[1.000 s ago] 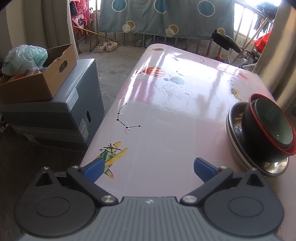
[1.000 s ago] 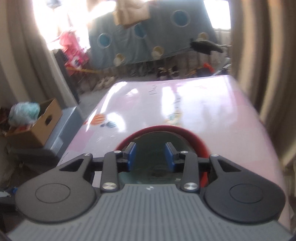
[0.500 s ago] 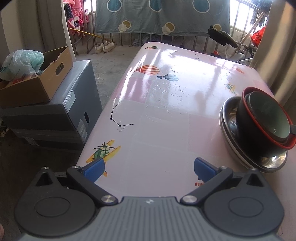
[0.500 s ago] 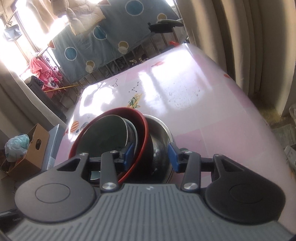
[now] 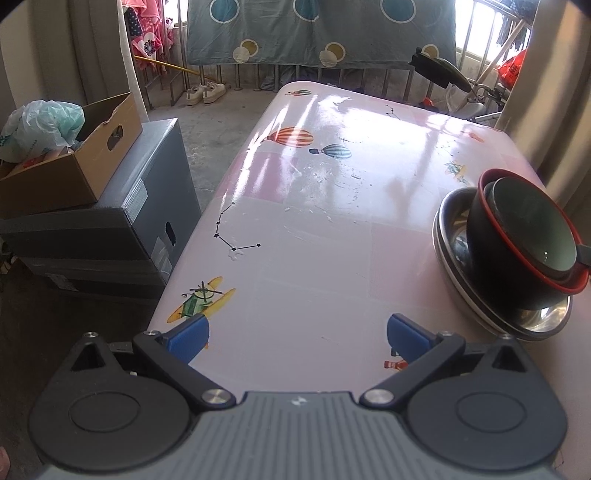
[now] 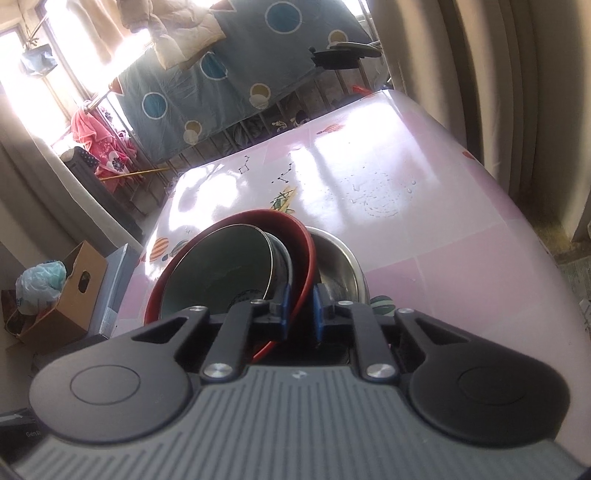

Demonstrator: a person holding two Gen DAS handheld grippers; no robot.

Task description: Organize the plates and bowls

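A black bowl with a red rim (image 5: 517, 273) holds a smaller dark green bowl (image 5: 532, 225) and sits tilted in stacked steel bowls (image 5: 461, 280) at the table's right edge. In the right wrist view my right gripper (image 6: 300, 312) is shut on the red rim (image 6: 308, 254) of the black bowl, with the green bowl (image 6: 218, 273) inside it and the steel bowl (image 6: 343, 266) behind. My left gripper (image 5: 297, 332) is open and empty above the near end of the pink table (image 5: 314, 221), left of the bowls.
A cardboard box (image 5: 70, 162) with a plastic bag stands on a grey crate (image 5: 110, 229) left of the table. Curtains (image 6: 517, 92) hang close along the table's right side. A railing with a blue sheet (image 5: 317, 29) is beyond the far end.
My right gripper has closed from open to shut on the red-rimmed bowl's edge. The left gripper's view has drawn back a little; it stays open.
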